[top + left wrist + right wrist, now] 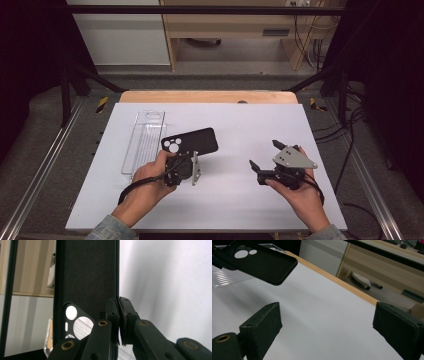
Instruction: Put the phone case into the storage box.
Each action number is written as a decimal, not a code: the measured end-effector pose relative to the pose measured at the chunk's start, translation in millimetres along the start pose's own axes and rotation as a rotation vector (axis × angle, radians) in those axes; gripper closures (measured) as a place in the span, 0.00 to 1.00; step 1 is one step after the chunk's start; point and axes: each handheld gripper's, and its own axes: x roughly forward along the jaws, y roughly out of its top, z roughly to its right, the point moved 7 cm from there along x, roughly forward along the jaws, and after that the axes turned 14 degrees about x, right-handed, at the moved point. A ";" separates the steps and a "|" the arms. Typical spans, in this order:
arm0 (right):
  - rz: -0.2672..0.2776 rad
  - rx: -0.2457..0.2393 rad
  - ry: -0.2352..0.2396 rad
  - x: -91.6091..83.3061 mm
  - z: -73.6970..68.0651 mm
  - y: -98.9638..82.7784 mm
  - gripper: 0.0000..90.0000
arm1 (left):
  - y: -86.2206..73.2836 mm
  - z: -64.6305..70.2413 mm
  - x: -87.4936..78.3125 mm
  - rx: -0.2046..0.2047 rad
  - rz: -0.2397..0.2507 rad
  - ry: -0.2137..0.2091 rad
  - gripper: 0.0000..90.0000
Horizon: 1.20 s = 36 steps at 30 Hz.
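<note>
A black phone case (192,140) with round camera cut-outs is held just above the white mat (225,200). My left gripper (186,156) is shut on its long edge near the cut-outs. In the left gripper view the two jaws (118,305) press together on the case's rim (85,277). My right gripper (263,153) stands open at the right of the mat, nothing between its jaws. In the right gripper view (327,322) the case (267,262) hangs at the upper left, inner side up.
A clear ribbed plastic tray (145,142) lies on the mat's left part, just behind the case; it also shows behind the case as the tray (227,277). The table's wooden far edge (207,96) borders the mat. Metal frame rails run along both sides.
</note>
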 end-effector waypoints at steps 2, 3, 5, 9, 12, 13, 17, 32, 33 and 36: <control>-0.006 -0.008 0.003 1.2 -0.9 2.7 0.09 | -1.3 -0.4 -2.3 -0.003 0.006 0.004 0.96; -0.012 -0.018 0.005 3.2 -2.0 6.5 0.09 | -2.9 -1.2 -4.0 0.002 0.003 0.007 0.96; -0.024 -0.042 0.006 7.7 -4.3 14.8 0.09 | -5.0 -1.8 -6.1 0.003 0.004 0.011 0.96; -0.045 -0.089 0.004 16.0 -8.5 28.6 0.10 | -9.5 -2.1 -9.0 -0.001 0.004 0.018 0.96; -0.056 -0.108 0.005 19.6 -10.5 32.5 0.10 | -14.0 -2.1 -11.3 0.009 -0.009 0.019 0.96; -0.060 -0.118 0.006 21.2 -12.5 35.6 0.10 | -15.3 -2.2 -12.1 0.010 -0.012 0.020 0.96; -0.057 -0.131 0.011 22.6 -16.2 40.6 0.10 | -18.8 -2.3 -14.9 0.009 -0.013 0.026 0.96; -0.056 -0.162 0.021 27.4 -23.7 53.0 0.11 | -13.1 0.5 -18.5 0.047 -0.018 0.047 0.96; -0.059 -0.168 0.020 28.2 -23.4 53.7 0.11 | -12.5 0.8 -18.5 0.046 -0.016 0.049 0.96; -0.060 -0.173 0.020 28.7 -23.5 54.3 0.12 | -11.8 0.4 -19.0 0.052 -0.020 0.055 0.96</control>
